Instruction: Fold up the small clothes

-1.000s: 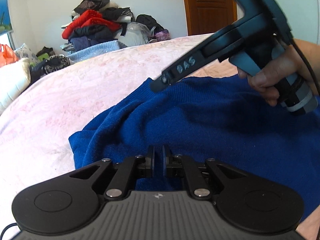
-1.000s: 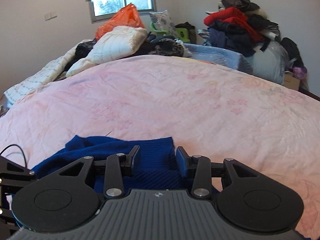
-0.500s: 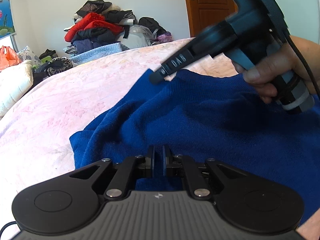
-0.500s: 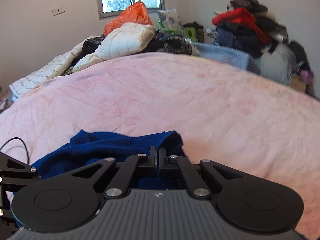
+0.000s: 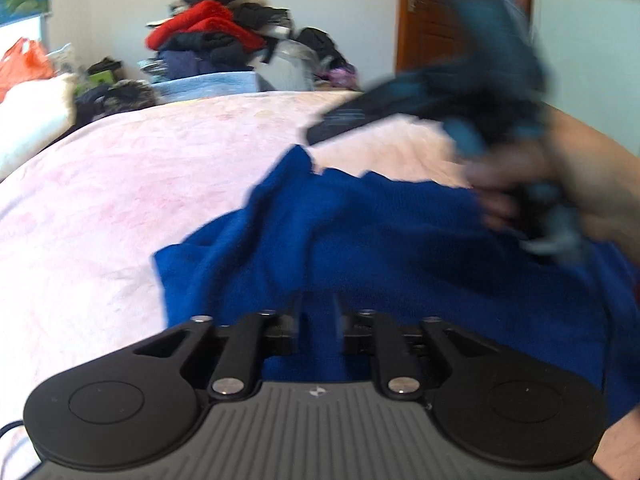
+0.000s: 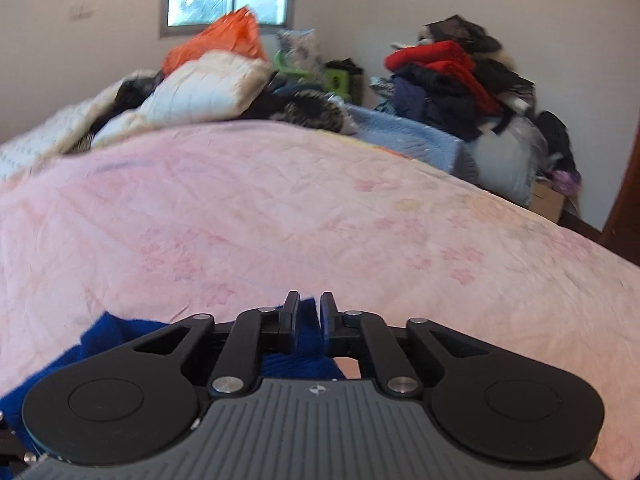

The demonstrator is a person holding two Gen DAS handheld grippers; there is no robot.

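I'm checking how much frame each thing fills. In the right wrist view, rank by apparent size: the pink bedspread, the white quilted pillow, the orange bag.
1. pink bedspread, by far the largest.
2. white quilted pillow.
3. orange bag, partly hidden behind the pillow, so its true extent is unsure.

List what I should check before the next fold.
1. Left gripper holding the sweater: jaws have just opened, cloth lies between them with the pads apart. Not ok.
2. Right gripper holding: jaws have just opened a little, with a blue fold between them. Cannot tell.
3. Sweater lying flat: bunched, one corner raised. Not ok.
4. Room on the bed beyond the sweater: bare pink cover. Ok.
5. Sharp view: left wrist view is blurred around the right gripper. Not ok.
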